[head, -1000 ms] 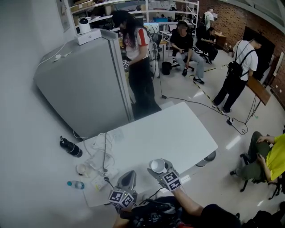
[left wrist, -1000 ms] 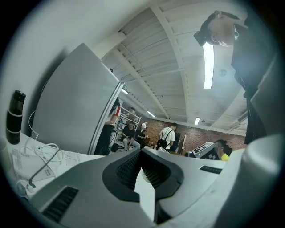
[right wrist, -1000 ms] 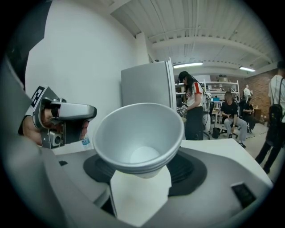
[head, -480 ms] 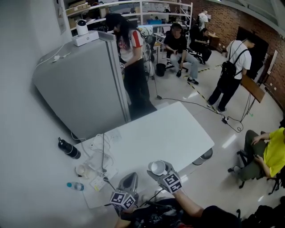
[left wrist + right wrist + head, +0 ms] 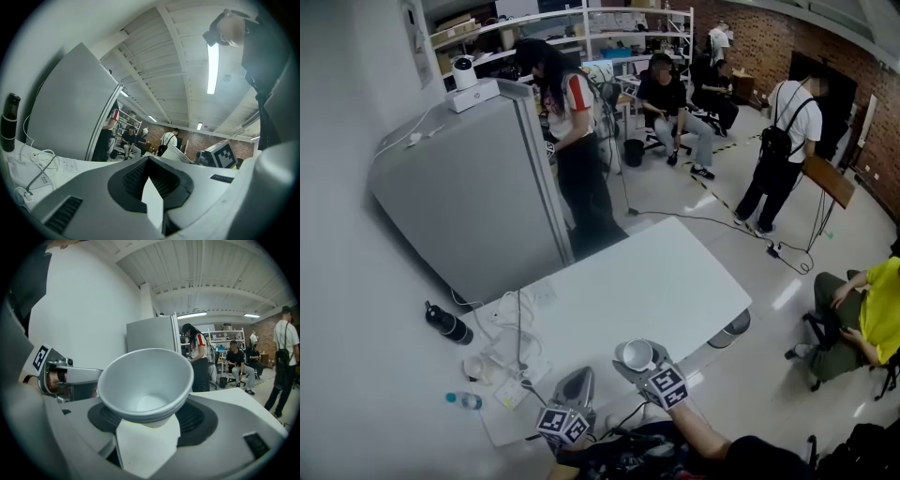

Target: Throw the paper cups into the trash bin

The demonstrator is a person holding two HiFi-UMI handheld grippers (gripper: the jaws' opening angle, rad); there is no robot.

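Observation:
A white paper cup (image 5: 635, 354) is upright between the jaws of my right gripper (image 5: 637, 362), over the near edge of the white table (image 5: 656, 281). In the right gripper view the cup (image 5: 145, 380) fills the centre, mouth toward the camera, and the right gripper (image 5: 147, 418) is shut on its lower wall. My left gripper (image 5: 574, 382) is just left of it, also at the near edge, with its jaws together and nothing in them. In the left gripper view the left gripper (image 5: 149, 161) points level across the table. I cannot pick out a trash bin with certainty.
Cables and papers (image 5: 520, 328) lie on the table's left end. On the floor to the left are a black bottle (image 5: 450, 324) and a small plastic bottle (image 5: 464, 400). A tall grey cabinet (image 5: 469, 187) is behind the table. A grey round object (image 5: 733, 330) sits under the right corner. Several people are beyond.
The right gripper has lifted slightly with the cup still in it. The head view has drifted a little. The left gripper has stayed in place.

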